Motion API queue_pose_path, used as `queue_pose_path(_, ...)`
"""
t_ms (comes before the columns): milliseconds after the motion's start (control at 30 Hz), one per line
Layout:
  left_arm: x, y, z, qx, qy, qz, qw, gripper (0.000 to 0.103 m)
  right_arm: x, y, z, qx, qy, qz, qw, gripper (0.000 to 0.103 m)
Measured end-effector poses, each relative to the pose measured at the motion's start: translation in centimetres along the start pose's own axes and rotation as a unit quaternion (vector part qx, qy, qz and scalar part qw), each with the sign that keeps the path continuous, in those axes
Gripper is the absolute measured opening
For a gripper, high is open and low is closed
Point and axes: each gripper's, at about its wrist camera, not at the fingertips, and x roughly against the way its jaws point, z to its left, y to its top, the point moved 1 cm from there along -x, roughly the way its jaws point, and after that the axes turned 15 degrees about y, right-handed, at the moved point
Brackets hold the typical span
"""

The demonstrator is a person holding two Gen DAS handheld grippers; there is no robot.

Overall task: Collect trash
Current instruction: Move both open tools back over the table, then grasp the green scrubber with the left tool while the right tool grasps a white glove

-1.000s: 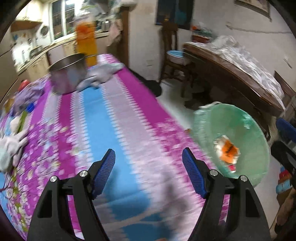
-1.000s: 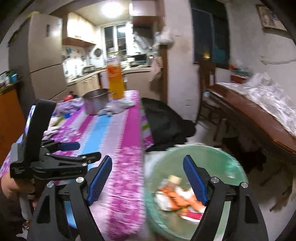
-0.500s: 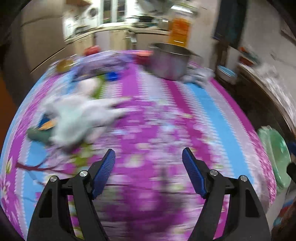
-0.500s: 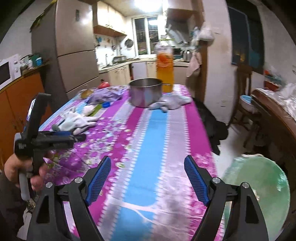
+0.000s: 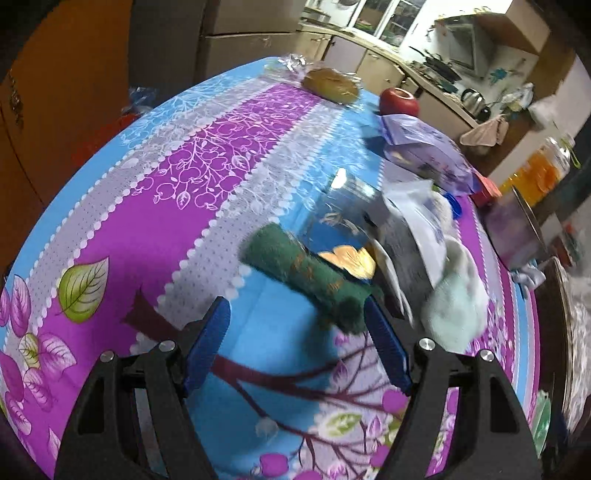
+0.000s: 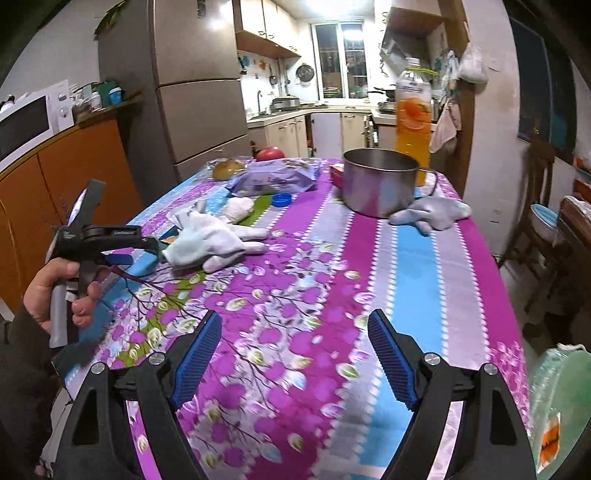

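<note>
Spread over the kitchen table, a floral cloth carries a trash pile by the white glove, at which the empty, wide-open left gripper is aimed for a closing approach, while the right gripper is held open, empty, near the green bin

Home kitchen: fridge, microwave, cabinets, tablecloth-covered table.
</note>
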Motion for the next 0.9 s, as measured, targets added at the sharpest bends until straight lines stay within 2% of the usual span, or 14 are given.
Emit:
queue_pose_path(267, -0.6, 0.8, -0.4, 0.011, 0.022, -0.007, 0.9997, 0.074, -1.3, 0.6, 0.2, 0.003, 0.009, 0.005, 1.0, 0.081)
queue_pose_path(333, -0.8, 0.9, -0.6, 0.009, 0.029, -0.015, 0.9994, 0.059, -1.7, 0.7, 0.3, 0.005, 0.012, 0.007, 1.0, 0.081)
queue_pose_path(400, -0.8, 0.8, -0.7, 0.006, 0.013, -0.014, 0.9998, 0.037, -2.0, 0.8, 0.4, 0.006, 0.017, 0.009, 1.0, 0.081)
queue_pose_path(467, -0.4, 0.5, -0.9, -0.003, 0.009, -0.022, 0.9997, 0.031, -2.4, 1.1, 0.6, 0.008, 0.025, 0.009, 1.0, 0.08)
queue_pose_path(533, -0.2, 0.1, -1.0, -0.007, 0.007, -0.026, 0.9996, 0.026, -3.4, 1.6, 0.9, 0.007, 0.044, 0.014, 0.999, 0.073)
queue_pose_path(733, 0.6, -0.7, -0.6, -0.023, -0.002, -0.036, 0.9991, 0.024, -9.4, 3.7, 2.8, 0.016, 0.092, 0.05, 0.994, 0.06)
queue_pose_path(900, 0.5, -1.0, 0.0, -0.028, -0.015, -0.036, 0.9988, 0.024, -12.7, 4.9, 7.7, 0.087, 0.122, 0.057, 0.987, 0.05)
